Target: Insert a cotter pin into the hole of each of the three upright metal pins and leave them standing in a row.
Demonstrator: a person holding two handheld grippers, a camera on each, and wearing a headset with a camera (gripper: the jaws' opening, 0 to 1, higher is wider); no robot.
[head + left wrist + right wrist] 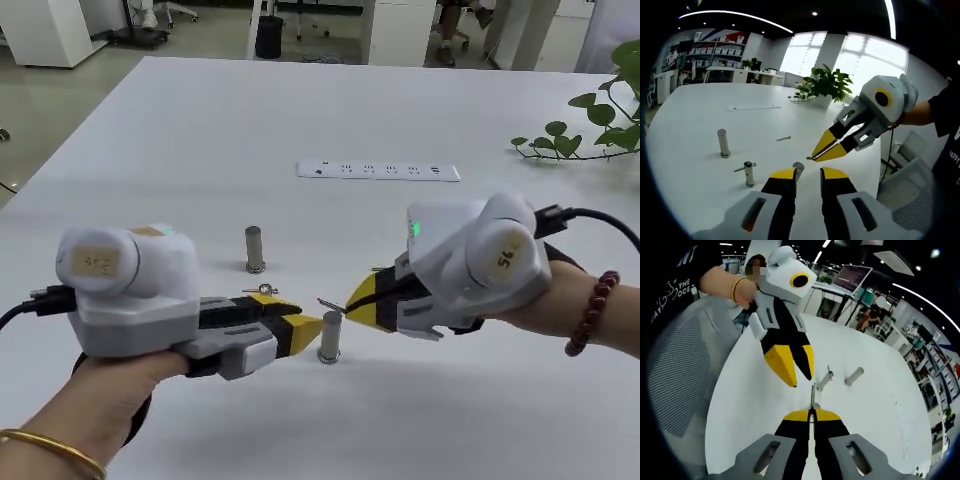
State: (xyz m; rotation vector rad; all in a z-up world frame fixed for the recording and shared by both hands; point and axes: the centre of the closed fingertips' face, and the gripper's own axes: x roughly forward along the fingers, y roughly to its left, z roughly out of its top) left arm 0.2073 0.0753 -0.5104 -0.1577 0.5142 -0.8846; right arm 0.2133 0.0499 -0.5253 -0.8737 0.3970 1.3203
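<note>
Three upright metal pins stand on the white table. The far pin is bare. The middle pin has a cotter pin through its top. The near pin stands at the tips of my left gripper, close to one jaw; the jaws are open with a gap. My right gripper is shut on a cotter pin, whose free end points at the near pin's top, just short of it.
A loose cotter pin lies on the table beyond the pins. A white power strip lies farther back, and a green plant trails in at the right edge. Chairs and desks stand past the table.
</note>
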